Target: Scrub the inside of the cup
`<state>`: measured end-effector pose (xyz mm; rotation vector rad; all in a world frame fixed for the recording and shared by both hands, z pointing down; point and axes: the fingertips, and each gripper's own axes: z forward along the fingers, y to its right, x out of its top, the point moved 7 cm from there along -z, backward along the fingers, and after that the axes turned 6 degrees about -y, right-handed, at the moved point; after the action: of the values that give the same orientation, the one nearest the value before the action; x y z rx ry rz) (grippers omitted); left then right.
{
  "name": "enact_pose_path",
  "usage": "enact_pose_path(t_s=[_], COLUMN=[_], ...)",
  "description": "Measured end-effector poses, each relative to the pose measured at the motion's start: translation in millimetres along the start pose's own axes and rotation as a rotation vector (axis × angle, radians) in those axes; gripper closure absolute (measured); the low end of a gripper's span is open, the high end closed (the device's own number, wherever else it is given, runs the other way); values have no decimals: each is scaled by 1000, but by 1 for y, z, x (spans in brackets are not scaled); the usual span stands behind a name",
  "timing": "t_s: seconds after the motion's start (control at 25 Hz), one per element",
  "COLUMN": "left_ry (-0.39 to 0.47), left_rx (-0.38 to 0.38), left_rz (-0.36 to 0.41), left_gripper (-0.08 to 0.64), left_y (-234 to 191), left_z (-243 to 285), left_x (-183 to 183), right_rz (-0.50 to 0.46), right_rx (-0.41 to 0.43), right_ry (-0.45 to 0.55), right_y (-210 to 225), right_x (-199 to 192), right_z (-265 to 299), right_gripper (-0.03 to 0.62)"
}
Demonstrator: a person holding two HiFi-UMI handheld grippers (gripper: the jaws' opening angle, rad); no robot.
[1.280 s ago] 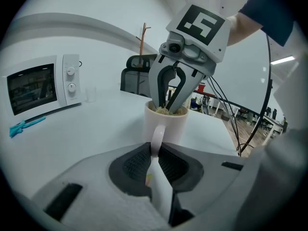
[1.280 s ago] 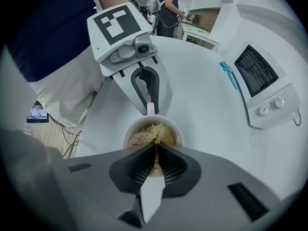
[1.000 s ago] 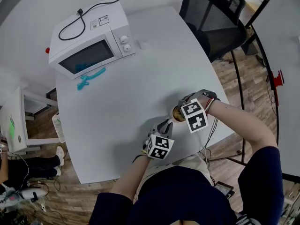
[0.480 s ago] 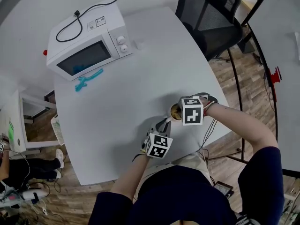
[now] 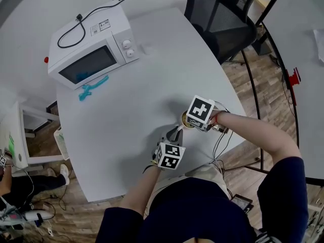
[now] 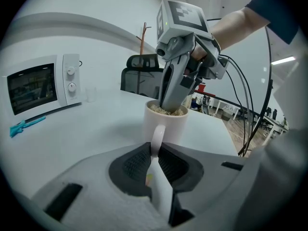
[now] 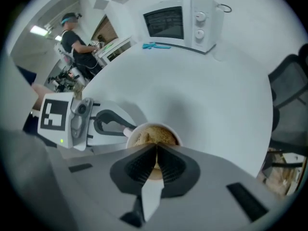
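A white cup [image 5: 184, 119] stands on the white table [image 5: 131, 110] near its front right edge. My left gripper [image 5: 177, 133] is shut on the cup's handle [image 6: 157, 134], and the pads pinch it from both sides. My right gripper [image 5: 189, 120] points steeply down into the cup's mouth. Its jaws are closed on a tan fibrous scrubber [image 7: 153, 135] that fills the inside of the cup [image 7: 136, 129]. In the left gripper view the right gripper's fingers [image 6: 172, 88] dip into the scrubber at the rim. The cup's bottom is hidden.
A white microwave [image 5: 93, 54] stands at the table's far left with a teal tool [image 5: 93, 86] lying before it. A small clear glass [image 5: 148, 48] sits beside the microwave. A black office chair [image 5: 223, 19] is beyond the table's far right corner. A person [image 7: 77, 37] stands far off.
My right gripper has rolled about its own axis over the cup, so its marker cube now faces differently. The left gripper and the cup have stayed put.
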<state>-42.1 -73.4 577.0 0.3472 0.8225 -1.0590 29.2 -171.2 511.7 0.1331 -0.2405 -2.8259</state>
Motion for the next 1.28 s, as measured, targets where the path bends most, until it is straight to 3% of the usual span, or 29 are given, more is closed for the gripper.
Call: enact_pose_path(t_s=[0.2, 0.64, 1.28], left_ry=[0, 1, -3], left_rx=[3, -4, -4], left_rz=[-6, 7, 24], left_gripper=[512, 512, 512], left_y=[-2, -2, 3], left_z=[1, 0, -1], left_x=[0, 0, -3], right_rz=[232, 627, 1206], right_rx=[38, 160, 290], right_ry=[28, 126, 461], right_y=[4, 11, 2], right_x=[-3, -14, -40], right_z=[0, -1, 0], right_gripper=[559, 561, 568])
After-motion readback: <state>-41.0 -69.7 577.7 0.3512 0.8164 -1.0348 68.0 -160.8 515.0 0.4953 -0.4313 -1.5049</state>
